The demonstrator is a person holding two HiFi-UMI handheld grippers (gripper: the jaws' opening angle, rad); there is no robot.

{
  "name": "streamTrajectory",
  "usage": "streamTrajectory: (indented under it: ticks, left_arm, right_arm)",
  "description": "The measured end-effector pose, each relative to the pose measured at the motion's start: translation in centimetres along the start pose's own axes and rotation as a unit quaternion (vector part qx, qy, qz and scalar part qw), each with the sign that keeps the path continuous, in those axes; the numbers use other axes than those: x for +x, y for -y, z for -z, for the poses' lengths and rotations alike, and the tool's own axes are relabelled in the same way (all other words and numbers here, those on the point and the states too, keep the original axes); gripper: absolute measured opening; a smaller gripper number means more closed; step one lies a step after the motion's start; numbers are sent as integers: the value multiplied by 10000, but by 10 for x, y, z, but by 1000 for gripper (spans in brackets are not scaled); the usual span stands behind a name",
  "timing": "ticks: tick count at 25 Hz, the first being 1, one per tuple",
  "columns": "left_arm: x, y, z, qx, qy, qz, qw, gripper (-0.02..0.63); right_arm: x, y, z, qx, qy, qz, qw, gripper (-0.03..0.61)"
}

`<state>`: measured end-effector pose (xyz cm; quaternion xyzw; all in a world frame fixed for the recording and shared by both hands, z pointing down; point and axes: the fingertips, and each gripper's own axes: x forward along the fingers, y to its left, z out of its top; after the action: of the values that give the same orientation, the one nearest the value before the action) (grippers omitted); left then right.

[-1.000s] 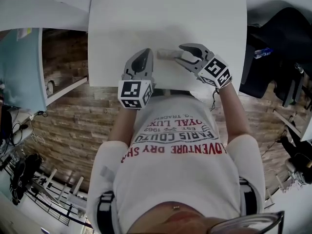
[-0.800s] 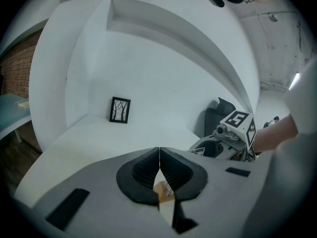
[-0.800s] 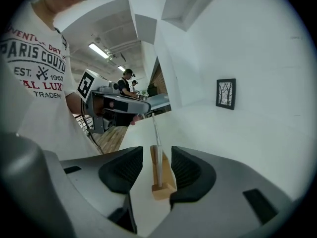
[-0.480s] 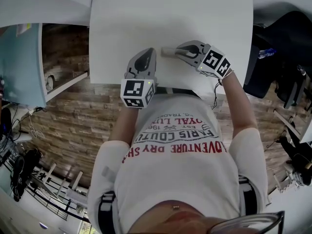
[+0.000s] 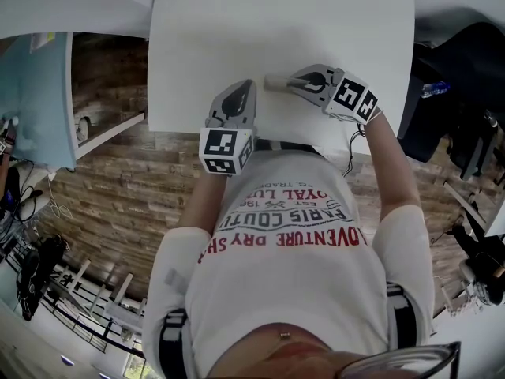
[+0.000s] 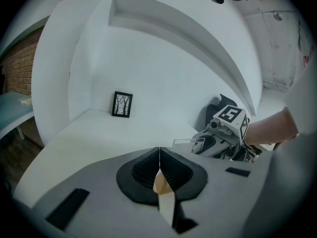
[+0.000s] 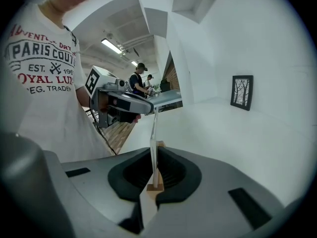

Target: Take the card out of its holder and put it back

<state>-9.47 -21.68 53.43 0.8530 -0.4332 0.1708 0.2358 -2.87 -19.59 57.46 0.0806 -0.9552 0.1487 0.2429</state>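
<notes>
Head view, left to right. At far left we see a teal panel (image 5: 35, 93) above wood-pattern floor (image 5: 110, 188). The white table (image 5: 276, 22) fills top centre.

The left gripper (image 5: 239, 95) sits over the table's near edge and points away from the person. Its marker cube (image 5: 226, 150) faces the body. In the left gripper view its pads (image 6: 143, 172) are pressed together on a single seam. We see a small tan sliver low in the gap but can't tell what it is. This gripper is apart from the holder and not touching it. The same view shows a small framed picture (image 6: 122, 104) of bare trees at the back of the white surface, by the wall.

Next right is the holder (image 5: 274, 83), a tan wooden base on the table between the two gripper tips, nearer the right one. The card (image 7: 154, 128) is a thin sheet standing upright in the holder, seen edge-on in the right gripper view.

The right gripper (image 5: 298, 84) comes in from the right, low over the table, pointing left. Its cube (image 5: 355, 99) is toward the person's forearm (image 5: 387, 172). Its jaws are closing with the card between them. The pads (image 7: 173, 175) sit against both faces just above the wooden base. The card is seated in the holder, and the holder is down on the table.
</notes>
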Motion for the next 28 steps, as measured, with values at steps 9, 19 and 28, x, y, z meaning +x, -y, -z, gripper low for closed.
streamTrajectory:
  ticks: [9,19,28]
  left_arm:
    - [-5,-3,-10,22,128,-62,9999,25]
    - [-15,-7,-32,120,445,-88,9989,25]
    - [-17,12,-51,406,646,53,9971,25]
  right_arm:
    - [-12,-3,-23,-116,206,45,9997,35]
    - [-38,0,-65,-33,838,798,9933,35]
    - [-83,8,-49,585,817,2509,9628,35]
